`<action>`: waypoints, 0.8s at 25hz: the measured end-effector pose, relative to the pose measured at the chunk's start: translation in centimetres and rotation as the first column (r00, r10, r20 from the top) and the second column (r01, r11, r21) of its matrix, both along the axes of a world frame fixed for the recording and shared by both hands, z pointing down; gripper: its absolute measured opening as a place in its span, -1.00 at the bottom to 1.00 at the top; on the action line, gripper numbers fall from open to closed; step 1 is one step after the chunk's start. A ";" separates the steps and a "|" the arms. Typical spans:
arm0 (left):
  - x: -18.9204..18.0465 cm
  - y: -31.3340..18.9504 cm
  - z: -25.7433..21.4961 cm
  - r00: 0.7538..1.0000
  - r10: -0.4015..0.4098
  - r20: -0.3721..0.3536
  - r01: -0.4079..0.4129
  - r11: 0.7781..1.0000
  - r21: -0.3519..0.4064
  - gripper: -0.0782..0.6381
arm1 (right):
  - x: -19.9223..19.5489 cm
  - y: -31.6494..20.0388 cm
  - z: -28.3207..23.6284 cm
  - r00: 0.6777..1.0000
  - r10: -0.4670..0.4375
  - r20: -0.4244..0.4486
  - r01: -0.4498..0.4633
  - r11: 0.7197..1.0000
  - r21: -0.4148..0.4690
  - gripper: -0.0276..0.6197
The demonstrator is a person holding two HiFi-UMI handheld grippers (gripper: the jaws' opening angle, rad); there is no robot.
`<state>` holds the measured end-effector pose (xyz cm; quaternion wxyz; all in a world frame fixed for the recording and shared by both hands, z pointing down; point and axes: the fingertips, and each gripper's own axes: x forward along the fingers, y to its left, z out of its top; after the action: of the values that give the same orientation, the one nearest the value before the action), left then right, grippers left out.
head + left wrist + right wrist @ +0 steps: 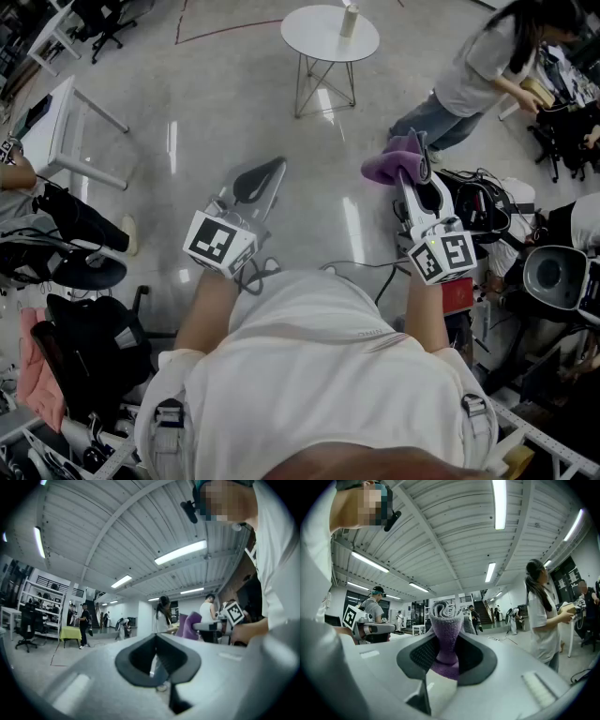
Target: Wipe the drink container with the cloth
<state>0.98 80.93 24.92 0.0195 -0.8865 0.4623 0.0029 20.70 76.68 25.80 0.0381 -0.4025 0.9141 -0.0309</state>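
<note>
While both claws hang above the polished floor, open room lies ahead of them as far as the round bench, a white top on thin wire legs near the upper edge of the head view. To the left, a rectangular bench and a seated person's dark legs bound the free floor. To the right, a standing person in a pale shirt leans over, and office chairs and cables crowd the margin. Black bags lie at lower left, close beside the operator.

Left claw: pressed together, with nothing between its dark pads.

Right claw: pinching a purple cloth. The terry fabric is bunched into a roll that stands up past the tips, with a fold lying below in the throat of the claw.

Drink container: a pale, slender, upright vessel on the round bench, right of its centre, well apart from both claws and from the cloth. It is too small here for finer detail.
</note>
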 end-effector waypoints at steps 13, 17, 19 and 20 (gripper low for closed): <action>-1.9 0.4 -0.2 1.000 0.002 0.001 -0.002 1.000 -0.001 -0.78 | -2.5 0.3 0.0 1.000 -0.017 -0.013 0.017 1.000 -0.013 -0.58; -3.4 0.7 0.2 1.000 0.005 -0.005 -0.005 1.000 -0.008 -0.78 | -4.1 0.4 -0.2 1.000 -0.014 -0.013 0.014 1.000 -0.015 -0.58; -4.6 0.8 0.3 1.000 0.003 -0.009 -0.004 1.000 -0.011 -0.78 | -5.2 0.5 -0.3 1.000 -0.017 -0.002 0.017 1.000 -0.009 -0.57; -5.3 0.9 0.3 1.000 0.002 -0.010 -0.003 1.000 -0.014 -0.78 | -5.8 0.5 -0.3 1.000 -0.020 0.002 0.020 1.000 -0.010 -0.57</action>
<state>-4.29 81.85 25.26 0.0110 -0.8871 0.4613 0.0042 14.87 77.15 25.52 0.0367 -0.3935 0.9179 -0.0362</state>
